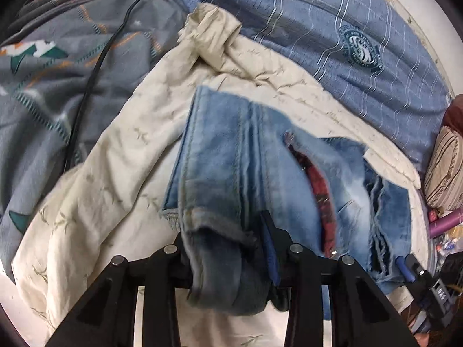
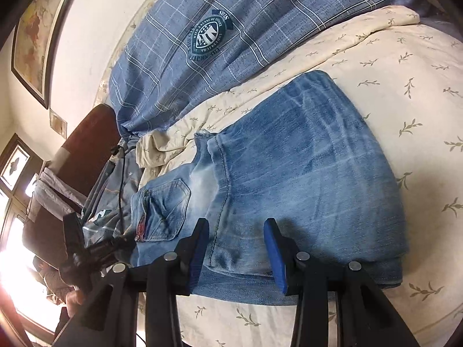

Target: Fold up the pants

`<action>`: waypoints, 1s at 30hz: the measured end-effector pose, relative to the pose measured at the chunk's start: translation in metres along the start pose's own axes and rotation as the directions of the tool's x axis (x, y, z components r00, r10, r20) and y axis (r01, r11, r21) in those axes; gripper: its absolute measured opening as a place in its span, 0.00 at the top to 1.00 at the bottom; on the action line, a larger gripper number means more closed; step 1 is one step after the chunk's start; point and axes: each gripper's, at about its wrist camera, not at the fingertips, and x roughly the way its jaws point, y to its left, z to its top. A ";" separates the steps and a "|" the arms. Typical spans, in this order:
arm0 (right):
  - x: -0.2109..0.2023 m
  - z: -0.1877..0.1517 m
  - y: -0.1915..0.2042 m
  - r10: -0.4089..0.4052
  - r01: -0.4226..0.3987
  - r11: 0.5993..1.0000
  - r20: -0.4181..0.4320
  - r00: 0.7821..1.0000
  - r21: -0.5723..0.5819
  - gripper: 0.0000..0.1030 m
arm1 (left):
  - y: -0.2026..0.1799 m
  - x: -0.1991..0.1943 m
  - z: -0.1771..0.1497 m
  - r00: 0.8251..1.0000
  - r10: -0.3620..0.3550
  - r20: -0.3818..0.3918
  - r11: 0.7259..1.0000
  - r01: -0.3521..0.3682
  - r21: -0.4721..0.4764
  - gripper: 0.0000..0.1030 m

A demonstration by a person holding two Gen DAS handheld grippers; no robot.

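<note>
Left gripper (image 1: 228, 263) clamps the faded blue denim jeans' (image 1: 246, 156) bunched hem, right gripper (image 2: 235, 256) pinning their near edge between part-open fingers; next, carry the hem far across.

Jeans (image 2: 303, 173) lie on quilt (image 2: 405, 86); plaid pillow (image 2: 217, 29) behind them; second blanket (image 1: 58, 86) left of quilt with cable (image 1: 95, 66) across it. Left gripper (image 1: 225, 248) at jeans' near edge.

Fisheye-warped, motion-blurred, window (image 2: 11, 248) glare.
</note>
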 end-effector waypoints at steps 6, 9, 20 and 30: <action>-0.003 0.001 -0.003 0.022 -0.022 1.000 -0.001 1.000 0.020 0.58 | 0.015 0.001 -0.018 1.000 0.004 -0.011 0.999 -0.005 -0.053 0.42; -0.001 0.000 0.000 0.028 -0.027 1.000 -0.014 1.000 0.015 0.58 | 0.024 0.005 -0.024 1.000 0.023 -0.020 0.994 -0.025 -0.111 0.26; -0.008 0.004 -0.006 0.022 -0.022 0.999 0.019 1.000 0.029 0.58 | 0.018 0.005 -0.013 1.000 -0.011 0.020 0.998 0.013 -0.065 0.74; -0.030 0.014 -0.020 0.026 -0.036 0.996 0.112 0.993 0.085 0.58 | -0.050 -0.056 0.006 0.989 -0.040 0.141 0.993 0.023 0.118 0.77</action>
